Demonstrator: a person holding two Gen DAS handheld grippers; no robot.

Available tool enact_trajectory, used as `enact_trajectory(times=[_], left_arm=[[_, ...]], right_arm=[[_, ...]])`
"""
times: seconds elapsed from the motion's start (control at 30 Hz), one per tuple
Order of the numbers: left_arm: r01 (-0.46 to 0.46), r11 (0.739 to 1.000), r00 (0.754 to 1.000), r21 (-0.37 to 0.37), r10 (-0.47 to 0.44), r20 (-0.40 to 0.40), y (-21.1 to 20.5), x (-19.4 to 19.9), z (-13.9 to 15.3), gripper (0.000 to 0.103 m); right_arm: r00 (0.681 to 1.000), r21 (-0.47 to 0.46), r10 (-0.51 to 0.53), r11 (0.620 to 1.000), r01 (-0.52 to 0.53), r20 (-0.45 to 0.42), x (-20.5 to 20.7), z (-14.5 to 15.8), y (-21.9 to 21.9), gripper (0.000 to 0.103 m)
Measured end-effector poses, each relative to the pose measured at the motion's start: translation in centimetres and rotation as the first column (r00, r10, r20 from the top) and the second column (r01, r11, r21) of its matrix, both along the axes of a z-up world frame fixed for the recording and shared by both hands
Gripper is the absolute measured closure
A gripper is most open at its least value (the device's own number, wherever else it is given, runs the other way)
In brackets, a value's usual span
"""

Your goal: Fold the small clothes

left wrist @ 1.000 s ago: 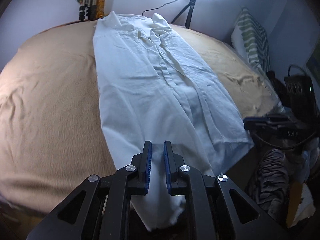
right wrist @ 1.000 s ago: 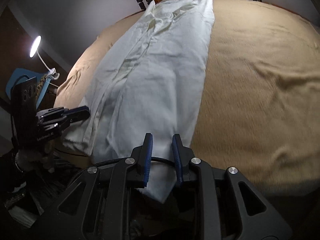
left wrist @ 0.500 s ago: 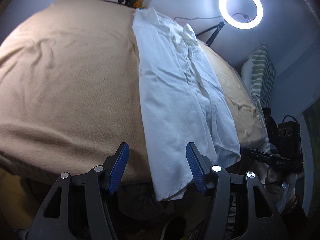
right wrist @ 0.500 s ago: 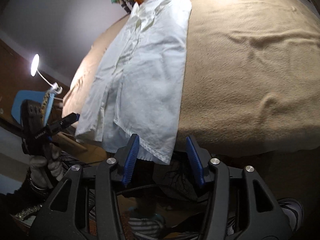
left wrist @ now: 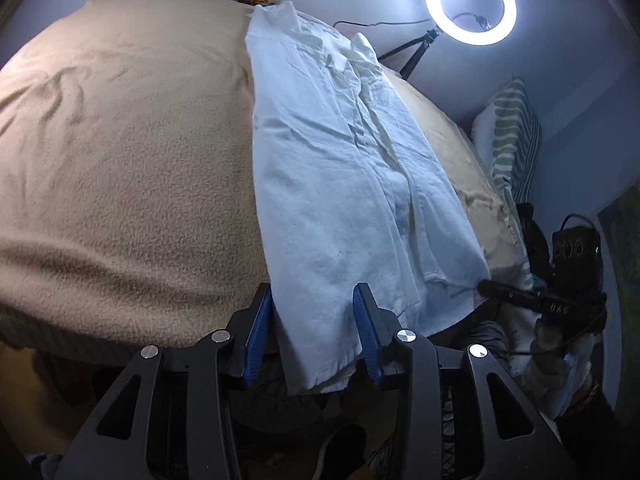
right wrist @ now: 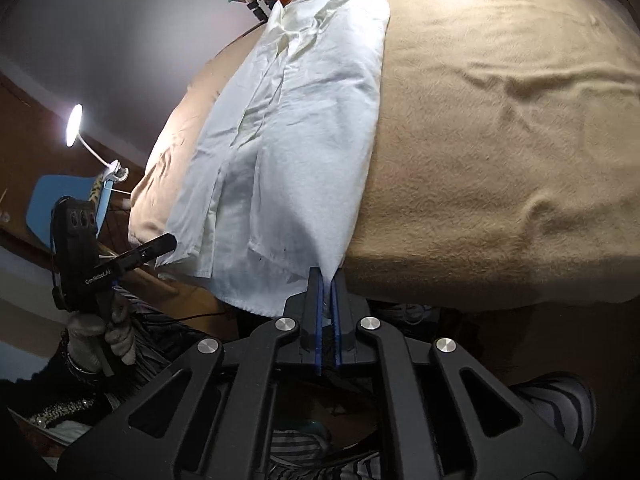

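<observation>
The white shirt (left wrist: 344, 184) lies long, sides folded in. The right gripper (right wrist: 327, 300) pinches its bottom corner; the left gripper (left wrist: 316, 336), half-wide and closing, straddles the hem. Folding up remains.

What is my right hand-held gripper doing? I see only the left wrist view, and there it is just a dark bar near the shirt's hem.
Observer: In the right wrist view, the right hand-held gripper is shut on the hem corner of the white shirt, at the edge of the tan blanket.
Operator: What stands on the other side of the shirt in that view?
Observer: A lit desk lamp, clipped on near a blue chair.
Operator: Is the blanket smooth to the right of the shirt?
Observer: Not fully; it shows several shallow wrinkles there.
</observation>
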State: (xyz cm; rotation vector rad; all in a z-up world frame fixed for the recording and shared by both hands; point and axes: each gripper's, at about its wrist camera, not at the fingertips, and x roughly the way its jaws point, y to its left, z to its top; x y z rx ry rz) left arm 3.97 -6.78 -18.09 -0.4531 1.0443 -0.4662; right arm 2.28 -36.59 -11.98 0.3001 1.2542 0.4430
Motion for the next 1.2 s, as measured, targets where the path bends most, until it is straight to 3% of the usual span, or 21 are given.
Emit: enact_trajectory(times=[0.07,0.13,0.2,0.4,0.47,0.57,0.63,0.93,1.2], left_arm=[[-0.009,1.0,1.0,-0.027,0.008,-0.025,0.5,-0.2,-0.1,0.065],[-0.007,0.998,0.999,-0.063,0.004,-0.049,0.8,-0.4,-0.3,0.065],[-0.007,0.995,0.998,-0.098,0.001,-0.064,1.0,-0.5,-0.6,0.065],[0.006,0.986,0.992,-0.166,-0.027,-0.123,0.9,-0.4,-1.3,0.066],[0.02,0.989,0.993,-0.15,-0.037,-0.114,0.5,-0.5,-1.2,0.071],[0.033,0.986,0.99,-0.165,-0.055,-0.132,0.0,-0.1,-1.3,0.09],[0.028,0.982,0.989,-0.186,-0.055,-0.139,-0.1,0.1,-1.3,0.092],[0.045,0.957,0.994,-0.285,-0.073,-0.087,0.3,1.3,2.1,0.094],[0.081,0.957,0.997,-0.279,-0.079,0.018,-0.1,5.5,6.2,0.094]], right_arm=[[1.0,-0.002,0.026,1.0,-0.026,-0.002,-0.1,0.2,0.3,0.094],[1.0,0.038,0.018,0.999,-0.018,-0.01,-0.2,0.5,-0.2,0.075],[1.0,0.095,-0.027,0.995,0.027,-0.005,-0.2,0.7,-1.7,0.066],[0.993,0.162,-0.066,0.983,0.082,-0.101,0.9,-1.6,-2.3,0.066],[0.99,0.176,-0.045,0.982,0.068,-0.133,1.2,-2.4,-1.6,0.066],[0.985,0.187,-0.023,0.981,0.055,-0.169,1.7,-3.6,-0.5,0.082],[0.987,0.185,-0.017,0.982,0.047,-0.16,1.8,-3.7,-0.1,0.094],[0.997,0.34,-0.054,0.938,0.072,-0.062,1.6,0.3,-1.8,0.098],[0.996,0.331,-0.059,0.943,0.035,0.062,5.8,4.5,-1.2,0.098]])
